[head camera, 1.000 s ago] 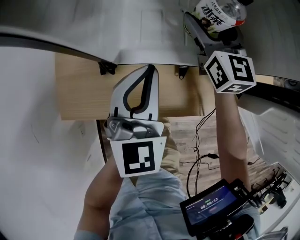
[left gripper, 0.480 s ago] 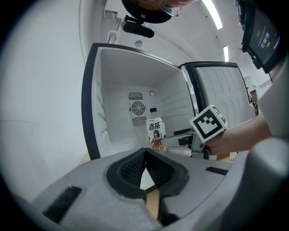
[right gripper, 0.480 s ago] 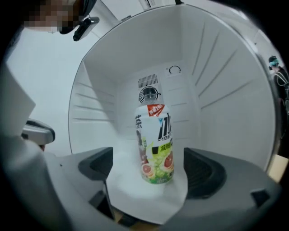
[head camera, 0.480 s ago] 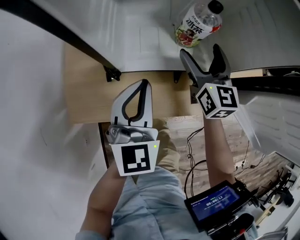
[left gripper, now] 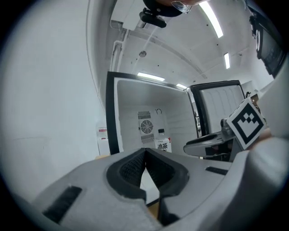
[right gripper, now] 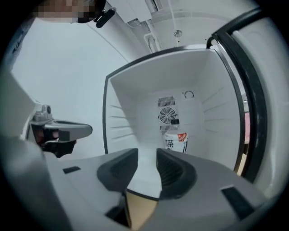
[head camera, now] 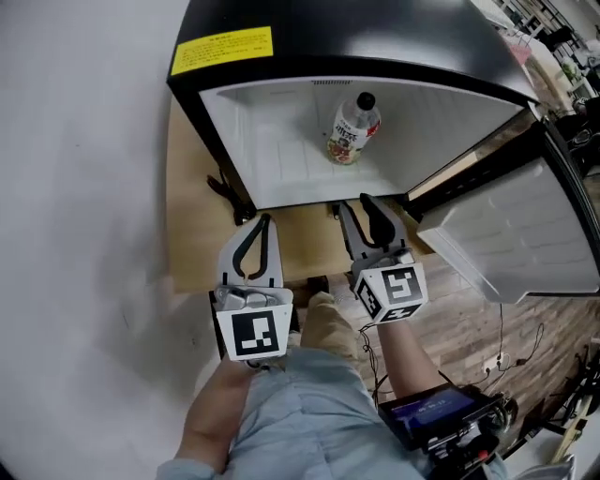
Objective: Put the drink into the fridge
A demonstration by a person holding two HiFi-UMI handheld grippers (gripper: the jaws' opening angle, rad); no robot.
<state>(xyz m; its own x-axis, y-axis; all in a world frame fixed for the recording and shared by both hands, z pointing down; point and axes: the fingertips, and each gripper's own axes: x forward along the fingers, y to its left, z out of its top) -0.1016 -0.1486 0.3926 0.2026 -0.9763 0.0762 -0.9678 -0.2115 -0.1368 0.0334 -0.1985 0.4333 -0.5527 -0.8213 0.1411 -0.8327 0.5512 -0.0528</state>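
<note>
Both tongs have backed out of the fridge (head camera: pixel 272 141). The right tongs (head camera: pixel 361 208), jaws just narrowed, hold nothing; the left tongs (head camera: pixel 263 220) are pinched together. The bottle (head camera: pixel 353 129) stands upright straight ahead inside; the open door (head camera: pixel 511 230) hangs nearer the right tongs.

Left claw (head camera: pixel 264 223) and right claw (head camera: pixel 356 208) out front, side by side
Left's pinched shut; right's jaws have just been closing, a bit apart now, nothing between them.

Indoor test room or lab, not a domestic kitchen. A small black fridge (head camera: pixel 281 28) sits on a plywood base (head camera: pixel 192 216) against a bare white wall (head camera: pixel 75 187). Loose cables (head camera: pixel 500 337) lie on the plank floor (head camera: pixel 469 319) to its right. Strip lights (left gripper: pixel 211 19) and exposed pipework (left gripper: pixel 118 49) run above it.
</note>
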